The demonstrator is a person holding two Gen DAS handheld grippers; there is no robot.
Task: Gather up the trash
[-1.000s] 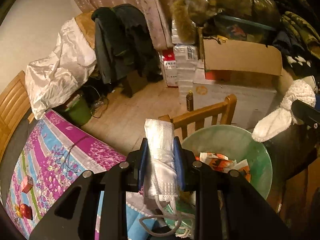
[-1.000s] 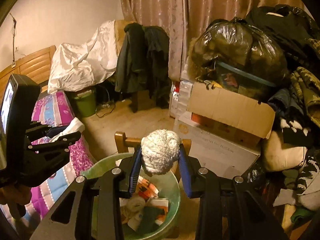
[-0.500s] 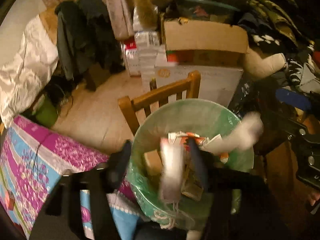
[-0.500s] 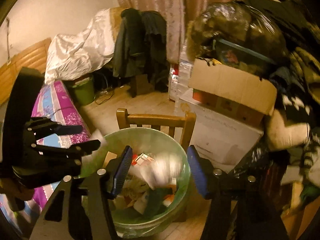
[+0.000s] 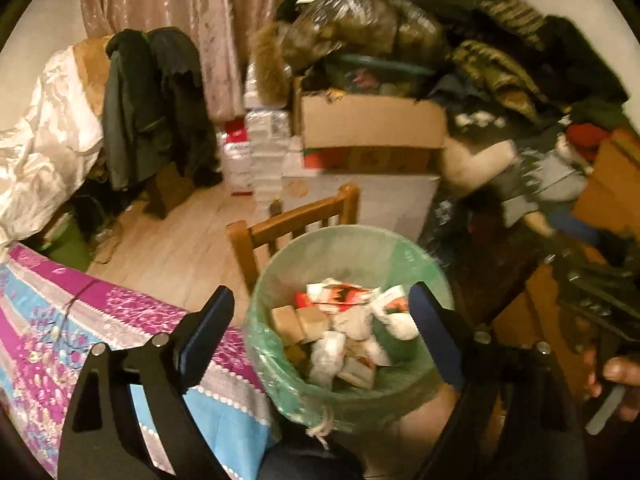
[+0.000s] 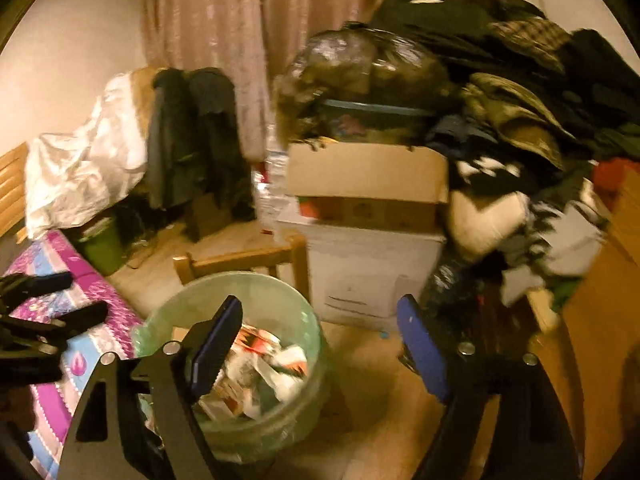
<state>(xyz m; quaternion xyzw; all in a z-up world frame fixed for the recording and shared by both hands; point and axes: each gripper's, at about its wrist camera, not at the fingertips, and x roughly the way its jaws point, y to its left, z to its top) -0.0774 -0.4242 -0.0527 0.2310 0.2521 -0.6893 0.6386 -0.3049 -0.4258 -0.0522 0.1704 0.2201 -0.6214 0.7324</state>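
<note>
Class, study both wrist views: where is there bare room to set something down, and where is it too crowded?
Bare wooden floor lies between the chair, the bed cover and the hanging coats; another strip beside the bin. The bed cover is mostly free. Boxes and the clothes pile are crowded.

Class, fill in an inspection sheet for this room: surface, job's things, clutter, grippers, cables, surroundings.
Surface: wooden floor, patterned bedcover at left.
Job's things: green-lined trash bin holding wrappers.
Clutter: cardboard boxes, black bag, clothes pile.
Grippers: left gripper and right gripper opening, nothing between the jaws.
Cables: thin cord on the bedcover.
Surroundings: curtain, wooden chair, small green bin.
</note>
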